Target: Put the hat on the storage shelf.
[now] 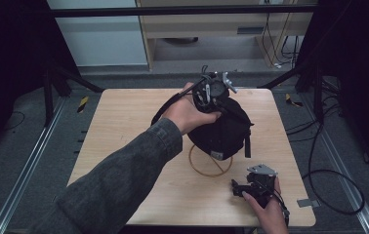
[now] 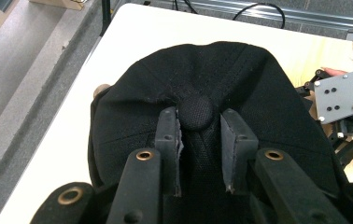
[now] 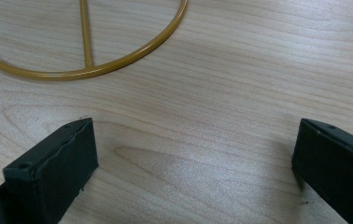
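Black rubber-faced fingers (image 2: 169,140) of the left gripper (image 1: 212,90) stand on either side of the round button (image 2: 196,112) at the crown of a black cap (image 1: 224,129), close against it but whether they truly pinch it I cannot tell. The cap sits on a brass-coloured wire stand (image 1: 211,165) near the middle of the pale wood worktop (image 1: 124,126); to lift it cleanly, I judge, grip the button squarely and rise straight up. The right gripper (image 1: 256,187) rests at the near right, its fingers (image 3: 58,163) wide apart and empty, near the stand's ring.

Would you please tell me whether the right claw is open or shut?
Open: the right claw has its two black jaws far apart with bare light wooden table between them, gripping nothing.
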A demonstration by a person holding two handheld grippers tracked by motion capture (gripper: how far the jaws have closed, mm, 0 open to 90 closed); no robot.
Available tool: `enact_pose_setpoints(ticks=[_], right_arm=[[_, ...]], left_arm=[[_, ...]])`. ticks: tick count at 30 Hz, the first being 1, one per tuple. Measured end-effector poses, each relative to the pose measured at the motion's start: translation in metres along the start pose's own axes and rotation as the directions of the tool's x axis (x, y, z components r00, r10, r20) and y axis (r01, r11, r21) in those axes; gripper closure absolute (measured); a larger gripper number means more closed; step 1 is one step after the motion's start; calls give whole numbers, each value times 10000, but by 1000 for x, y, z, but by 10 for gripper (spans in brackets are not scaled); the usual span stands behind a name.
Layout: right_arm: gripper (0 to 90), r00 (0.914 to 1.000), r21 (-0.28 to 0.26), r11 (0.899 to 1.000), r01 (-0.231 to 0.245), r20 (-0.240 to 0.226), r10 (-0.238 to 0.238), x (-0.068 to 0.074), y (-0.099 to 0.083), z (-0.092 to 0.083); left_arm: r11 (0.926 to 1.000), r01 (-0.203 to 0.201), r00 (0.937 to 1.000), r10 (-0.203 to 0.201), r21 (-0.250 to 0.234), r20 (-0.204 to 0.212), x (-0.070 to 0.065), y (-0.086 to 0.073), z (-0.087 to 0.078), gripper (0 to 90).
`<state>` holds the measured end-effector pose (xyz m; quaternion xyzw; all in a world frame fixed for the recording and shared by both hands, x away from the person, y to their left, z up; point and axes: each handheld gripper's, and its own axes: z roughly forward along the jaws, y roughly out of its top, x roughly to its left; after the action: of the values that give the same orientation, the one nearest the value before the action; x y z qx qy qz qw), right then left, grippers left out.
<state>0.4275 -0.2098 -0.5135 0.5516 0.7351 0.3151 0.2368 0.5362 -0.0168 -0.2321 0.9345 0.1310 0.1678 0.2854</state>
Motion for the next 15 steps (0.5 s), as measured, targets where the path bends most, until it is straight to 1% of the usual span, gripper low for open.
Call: enact_pose_setpoints(ticks=[1,8,9,13,15], right_arm=[[3,10000,-3,10000,29,0,-29,0,0,0],[3,10000,-9,10000,31,-14,-31,0,0,0],[4,10000,-9,10000,33,-13,-33,0,0,0],[3,10000,-9,10000,32,-10,-32,0,0,0],[4,10000,-6,10000,29,-11,-29,0,0,0]], left_arm=[[10000,35,10000,-35,-67,-29,0,1,0,708],[9999,96,9999,-97,-70,-51,1,1,3,693],[9999,82,9999,-83,-76,-106,1,1,3,685],[9998,113,9998,-115,-134,-173,1,-2,4,622],[9998,115,9998,-117,-134,-169,1,-3,3,560]])
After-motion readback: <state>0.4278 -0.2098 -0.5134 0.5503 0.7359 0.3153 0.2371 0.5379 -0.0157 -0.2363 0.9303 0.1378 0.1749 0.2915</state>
